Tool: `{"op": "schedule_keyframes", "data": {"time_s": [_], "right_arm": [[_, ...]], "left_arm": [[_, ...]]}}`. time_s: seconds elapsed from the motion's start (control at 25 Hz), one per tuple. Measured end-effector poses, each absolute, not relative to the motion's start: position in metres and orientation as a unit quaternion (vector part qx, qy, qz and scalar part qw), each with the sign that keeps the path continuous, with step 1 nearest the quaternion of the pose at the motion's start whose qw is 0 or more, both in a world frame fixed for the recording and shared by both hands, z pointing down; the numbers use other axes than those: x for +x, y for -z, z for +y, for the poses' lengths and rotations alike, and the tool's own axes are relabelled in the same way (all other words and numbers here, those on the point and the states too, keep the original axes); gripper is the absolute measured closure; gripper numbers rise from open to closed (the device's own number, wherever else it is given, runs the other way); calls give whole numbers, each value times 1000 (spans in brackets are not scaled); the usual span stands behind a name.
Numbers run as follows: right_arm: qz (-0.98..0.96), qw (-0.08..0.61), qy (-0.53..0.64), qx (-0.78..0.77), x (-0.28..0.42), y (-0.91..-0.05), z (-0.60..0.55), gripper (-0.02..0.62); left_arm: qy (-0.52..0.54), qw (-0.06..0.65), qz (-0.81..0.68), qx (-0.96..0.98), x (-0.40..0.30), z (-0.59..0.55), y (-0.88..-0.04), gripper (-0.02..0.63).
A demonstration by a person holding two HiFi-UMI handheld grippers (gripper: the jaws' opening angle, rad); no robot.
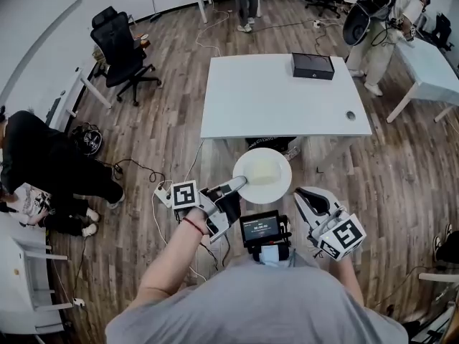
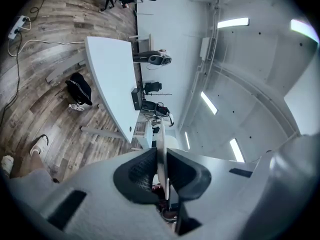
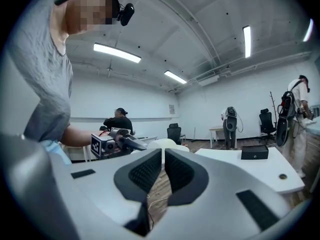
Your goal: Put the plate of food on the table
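- Jaws of my left gripper (image 2: 161,159) are clamped on the near-left rim of the plate (image 1: 278,185). The rim shows edge-on between the dark pads in the left gripper view.
- Held by that one grip, the round white plate hangs in the air in front of me, above the wooden floor (image 1: 172,142). It is just short of the near edge of the bench (image 1: 265,99), and no part of it rests there.
- At the plate's middle sits the food (image 1: 264,170), a pale yellowish mound.
- Just right of the plate, and apart from it, is my right gripper (image 1: 304,193). Its jaws are drawn together with only a sliver between them, and they hold nothing.
- Beyond, the white bench is mostly bare. A black box (image 1: 313,66) sits near its far right corner, well away from where the plate would arrive.
- My judgement of progress: the plate is in hand and being carried, so the pick-up is done. What remains is to bring it over the bench, lower it flat and let go.
- Hard to make out:
  - I cannot tell what the food is.
  - The left gripper view shows only the rim, never the top of the plate.
  - From the steep head view I cannot judge whether the plate is above or below the level of the bench top.
  - A dark thing under the bench is partly covered by the plate.
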State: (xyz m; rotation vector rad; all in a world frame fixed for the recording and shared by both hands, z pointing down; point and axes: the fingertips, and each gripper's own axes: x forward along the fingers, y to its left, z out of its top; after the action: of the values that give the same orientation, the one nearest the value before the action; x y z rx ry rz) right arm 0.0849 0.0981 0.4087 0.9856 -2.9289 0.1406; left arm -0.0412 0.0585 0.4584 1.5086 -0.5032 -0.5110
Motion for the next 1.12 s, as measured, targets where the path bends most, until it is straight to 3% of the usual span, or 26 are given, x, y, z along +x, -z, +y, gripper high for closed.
{"op": "schedule_keyframes", "data": {"time_s": [0.52,1.12], "right_arm": [[-967,86,-19,240,135,-419,-35,561],[-962,52,-66,258,134,-420,-136,561]], "left_arm": [[254,658,-244,665,19,-79,-442,565],[243,666,-249,661,4,-179,-462,565]]}}
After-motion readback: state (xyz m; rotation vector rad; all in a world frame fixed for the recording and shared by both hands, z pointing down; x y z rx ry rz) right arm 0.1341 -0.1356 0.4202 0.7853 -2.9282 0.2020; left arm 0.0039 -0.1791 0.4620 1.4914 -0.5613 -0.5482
